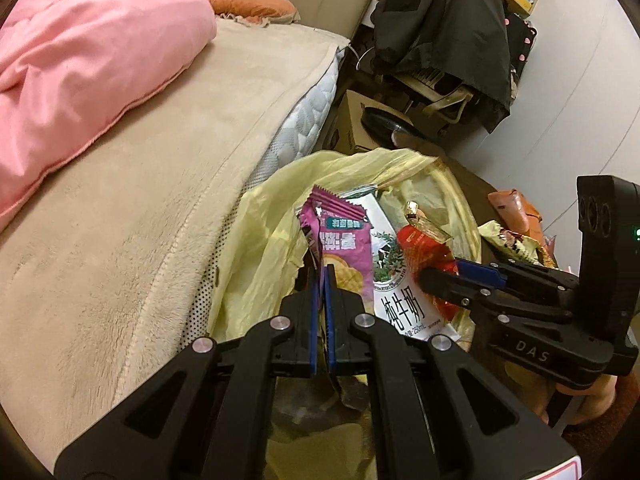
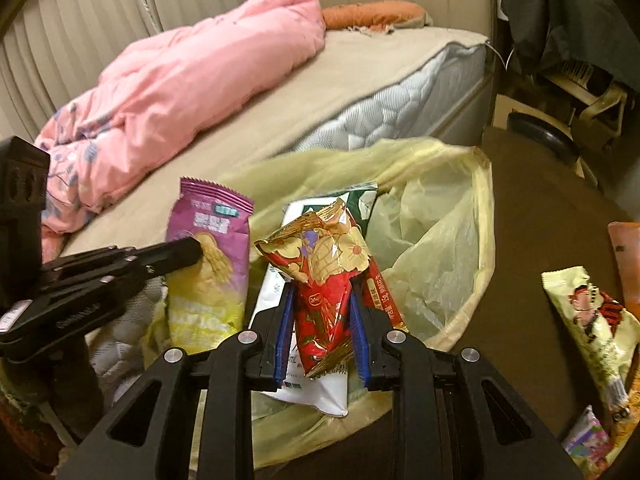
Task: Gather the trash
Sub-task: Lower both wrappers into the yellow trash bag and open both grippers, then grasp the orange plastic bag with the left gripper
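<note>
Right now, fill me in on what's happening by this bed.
A person is collecting trash with tongs in each hand. The left tongs are shut on a purple snack packet, and the right tongs grip a red and gold wrapper. Both are held over the open yellow trash bag, where a white milk carton already lies. More wrappers wait on the brown surface to the right.

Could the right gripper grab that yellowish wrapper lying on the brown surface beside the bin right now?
Probably not yet. The right gripper already clamps a red wrapper over the bin bag. The yellowish wrapper lies uncovered, so once the red one drops, the way looks free.
</note>
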`<action>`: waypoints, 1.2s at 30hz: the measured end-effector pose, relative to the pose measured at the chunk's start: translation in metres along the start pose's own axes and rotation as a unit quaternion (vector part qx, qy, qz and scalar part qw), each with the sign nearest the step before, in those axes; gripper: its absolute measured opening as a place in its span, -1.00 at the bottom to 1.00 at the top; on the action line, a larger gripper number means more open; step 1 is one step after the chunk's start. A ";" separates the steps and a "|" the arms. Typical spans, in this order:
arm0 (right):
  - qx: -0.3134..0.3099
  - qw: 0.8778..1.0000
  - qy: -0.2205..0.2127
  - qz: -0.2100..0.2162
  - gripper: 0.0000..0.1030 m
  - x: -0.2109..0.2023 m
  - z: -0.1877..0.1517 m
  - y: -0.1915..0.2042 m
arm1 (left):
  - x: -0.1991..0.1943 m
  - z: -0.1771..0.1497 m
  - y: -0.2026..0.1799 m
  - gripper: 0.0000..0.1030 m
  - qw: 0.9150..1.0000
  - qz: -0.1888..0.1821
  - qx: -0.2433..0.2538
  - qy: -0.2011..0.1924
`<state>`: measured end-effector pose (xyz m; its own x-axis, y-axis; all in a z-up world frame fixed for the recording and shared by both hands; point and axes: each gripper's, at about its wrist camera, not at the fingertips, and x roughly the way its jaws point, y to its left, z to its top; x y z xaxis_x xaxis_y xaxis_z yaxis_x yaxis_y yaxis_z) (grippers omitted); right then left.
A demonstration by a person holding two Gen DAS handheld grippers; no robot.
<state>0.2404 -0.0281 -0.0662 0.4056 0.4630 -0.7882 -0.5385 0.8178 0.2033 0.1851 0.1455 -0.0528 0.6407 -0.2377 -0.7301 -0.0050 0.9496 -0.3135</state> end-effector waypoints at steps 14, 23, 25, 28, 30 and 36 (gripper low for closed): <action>-0.020 1.000 0.018 -0.013 -0.51 0.024 0.000 -0.002 | 0.024 0.001 0.008 -0.94 1.000 -0.014 0.002 0.011; -0.020 0.999 0.011 -0.028 -0.49 0.024 0.005 -0.006 | 0.031 0.003 0.009 -0.94 1.000 -0.014 0.002 0.013; -0.027 0.999 0.005 -0.037 -0.49 0.023 0.006 -0.003 | 0.031 0.006 0.010 -0.94 1.000 -0.016 -0.002 0.009; -0.033 0.999 -0.003 -0.036 -0.48 0.019 0.007 0.000 | 0.029 0.012 0.012 -0.94 1.000 -0.018 -0.005 0.002; -0.037 0.999 -0.014 -0.033 -0.37 0.013 0.007 0.001 | 0.025 0.016 0.012 -0.85 1.000 -0.023 -0.008 0.000; -0.040 0.998 -0.034 -0.043 -0.14 -0.009 0.007 0.001 | 0.001 0.026 0.011 -0.41 0.999 -0.011 -0.008 -0.030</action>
<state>0.2422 -0.0291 -0.0550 0.5008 0.4158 -0.7591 -0.5556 0.8270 0.0865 0.2056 0.1613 -0.0414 0.6853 -0.2449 -0.6858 -0.0023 0.9410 -0.3383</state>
